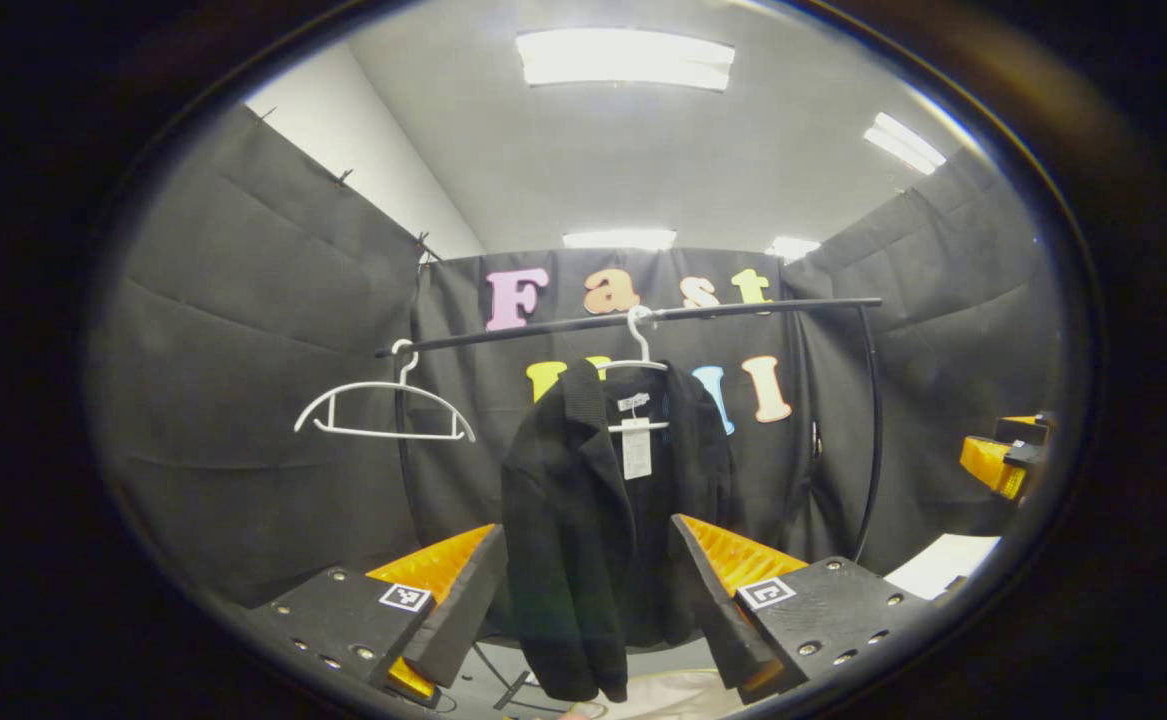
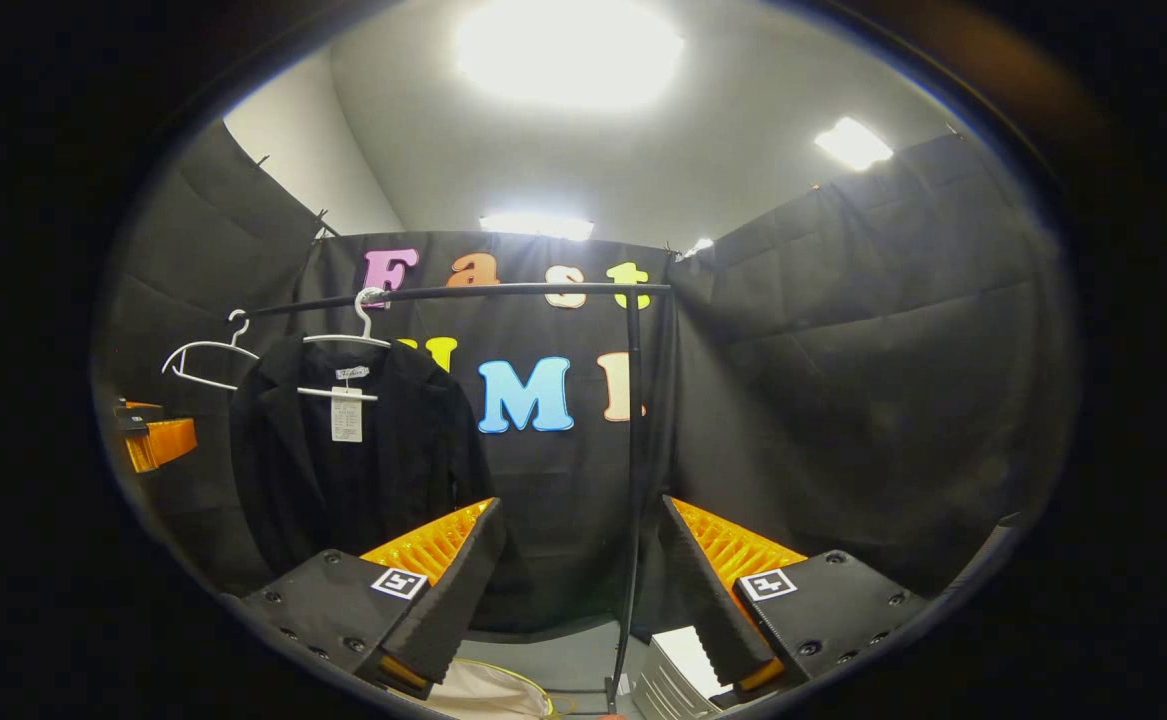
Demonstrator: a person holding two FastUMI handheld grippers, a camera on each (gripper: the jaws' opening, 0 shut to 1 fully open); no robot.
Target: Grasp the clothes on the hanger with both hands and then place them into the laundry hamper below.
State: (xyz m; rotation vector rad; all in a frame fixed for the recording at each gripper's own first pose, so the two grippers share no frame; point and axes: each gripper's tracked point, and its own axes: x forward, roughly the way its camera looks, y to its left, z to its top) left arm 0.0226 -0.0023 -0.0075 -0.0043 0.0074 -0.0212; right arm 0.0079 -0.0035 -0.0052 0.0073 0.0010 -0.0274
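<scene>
Jacket (image 1: pixel 593 520), black, hangs on a white hanger (image 1: pixel 638 365) from the rail (image 1: pixel 633 318), centre of the left gripper view, white tag (image 1: pixel 636 448) at the collar. Empty hanger (image 1: pixel 383 405) on the rail, left of it. Left tool (image 1: pixel 588 590) fingers apart at bottom, jacket seen between them, not touching. Right gripper view: jacket (image 2: pixel 353 470) mid-left, right tool (image 2: pixel 578 590) fingers apart at bottom, aimed at the rail's post (image 2: pixel 631 480). Hamper (image 2: pixel 483 695) rim at bottom edge.
</scene>
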